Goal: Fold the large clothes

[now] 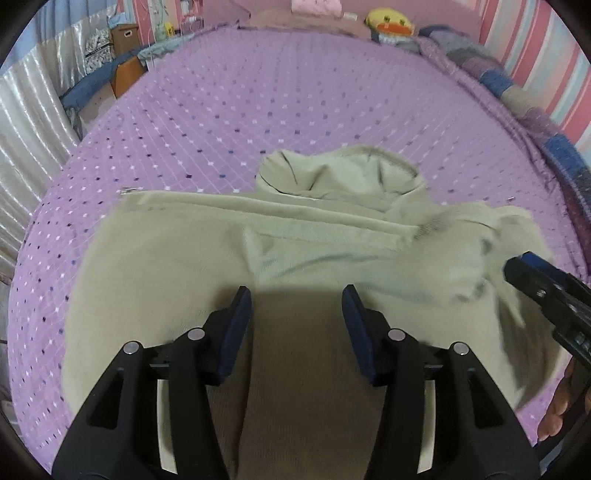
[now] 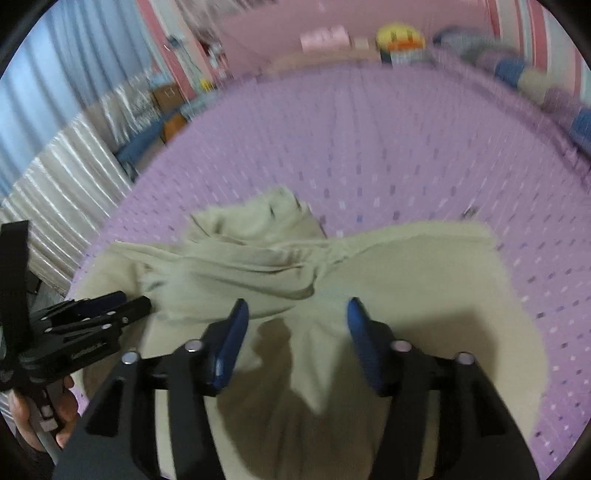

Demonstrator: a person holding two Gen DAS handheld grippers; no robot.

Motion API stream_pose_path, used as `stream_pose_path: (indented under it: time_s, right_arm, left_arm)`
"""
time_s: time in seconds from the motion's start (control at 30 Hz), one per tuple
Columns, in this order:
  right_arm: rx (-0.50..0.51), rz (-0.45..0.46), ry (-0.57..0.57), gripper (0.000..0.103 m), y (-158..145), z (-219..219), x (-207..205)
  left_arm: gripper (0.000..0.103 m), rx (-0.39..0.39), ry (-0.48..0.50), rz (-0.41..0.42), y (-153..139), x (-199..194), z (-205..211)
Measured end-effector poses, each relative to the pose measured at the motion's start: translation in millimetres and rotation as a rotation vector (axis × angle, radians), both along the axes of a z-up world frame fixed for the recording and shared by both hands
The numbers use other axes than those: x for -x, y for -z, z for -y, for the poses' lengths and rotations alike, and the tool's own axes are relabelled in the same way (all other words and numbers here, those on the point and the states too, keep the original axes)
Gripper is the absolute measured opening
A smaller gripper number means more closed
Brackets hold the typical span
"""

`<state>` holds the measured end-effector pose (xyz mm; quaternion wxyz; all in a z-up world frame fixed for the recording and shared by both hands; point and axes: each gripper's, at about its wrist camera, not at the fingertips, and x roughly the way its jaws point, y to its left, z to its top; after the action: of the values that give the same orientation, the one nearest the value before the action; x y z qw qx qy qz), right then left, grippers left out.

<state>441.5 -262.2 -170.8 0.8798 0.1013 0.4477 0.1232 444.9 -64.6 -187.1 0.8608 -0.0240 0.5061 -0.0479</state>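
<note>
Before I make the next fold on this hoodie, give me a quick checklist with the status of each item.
1. Left gripper open above fabric: ok.
2. Right gripper open, holding nothing: ok.
3. Hoodie lying wholly on the bedspread: ok.
4. Hood flattened: not ok, bunched.
5. Sleeve folded across the body: ok.
6. Right-side fabric smooth: cannot tell, blurred.

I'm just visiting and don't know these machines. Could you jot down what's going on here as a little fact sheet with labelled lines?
Garment: beige hoodie, spread out, partly folded
Hood: at the far end, rumpled
Surface: purple dotted bedspread
Left tool: open, above the hoodie, holding nothing
Right tool: open, above the hoodie, holding nothing
Background: yellow plush toy at the far end of the bed
Sharpness: right view blurred
</note>
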Motion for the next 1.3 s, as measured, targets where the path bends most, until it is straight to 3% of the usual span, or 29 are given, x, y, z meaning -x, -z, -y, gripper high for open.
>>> stream_pose_path:
  time_s: [0.1,0.27,0.33,0.47,0.8,0.9,1.03,1.07,1.13,1.17,1.2,1.27,1.3]
  right_arm:
    - [0.046,0.033,-0.014,0.057,-10.9,-5.9,30.2]
    - [0.024,0.013,0.004,0.053,-3.3,-11.0,76.6]
    - [0.021,0.003,0.008,0.045,2.3,-14.6,85.5]
    - [0.024,-0.045,0.020,0.041,19.0,-16.1,87.6]
    - [0.051,-0.113,0.013,0.041,50.8,-21.3,67.9]
    - [0.030,-0.082,0.012,0.040,41.1,-19.5,73.9]
    - [-0.057,0.013,0.041,0.042,17.7,-7.3,86.9]
    - [-0.063,0.037,0.046,0.043,11.9,-6.4,85.7]
    - [-0.060,0.093,0.058,0.057,-1.1,-6.7,80.6]
    - [-0.045,0.133,0.071,0.066,-8.9,-8.0,74.1]
    - [-0.038,0.152,0.079,0.067,-12.1,-10.5,70.1]
    - [-0.036,0.204,0.105,0.070,-21.6,-11.6,56.2]
    - [-0.037,0.228,0.129,0.079,-25.6,-11.5,49.9]
  left_arm:
    - [0.051,-0.001,0.001,0.030,-8.7,30.6,-2.8]
    - [0.051,0.012,-0.011,0.038,-8.3,64.2,-12.5]
    - [0.051,-0.001,-0.007,0.047,-9.9,72.8,-13.1]
    - [0.052,-0.028,0.009,0.033,-1.7,74.5,-7.4]
    - [0.055,-0.092,0.023,0.009,22.8,61.9,-0.2]
    - [0.054,-0.056,0.010,0.012,17.9,64.9,-7.0]
    - [0.054,0.053,-0.019,0.033,0.9,68.9,-25.0]
    - [0.054,0.062,-0.029,0.049,-4.6,68.3,-26.6]
    - [0.065,0.063,-0.051,0.096,-16.3,65.0,-26.8]
    - [0.079,0.057,-0.067,0.120,-22.2,62.8,-27.0]
    - [0.089,0.051,-0.093,0.158,-29.9,57.5,-27.0]
    - [0.090,0.066,-0.117,0.196,-39.5,48.4,-28.5]
    - [0.090,0.087,-0.140,0.211,-44.9,38.6,-28.4]
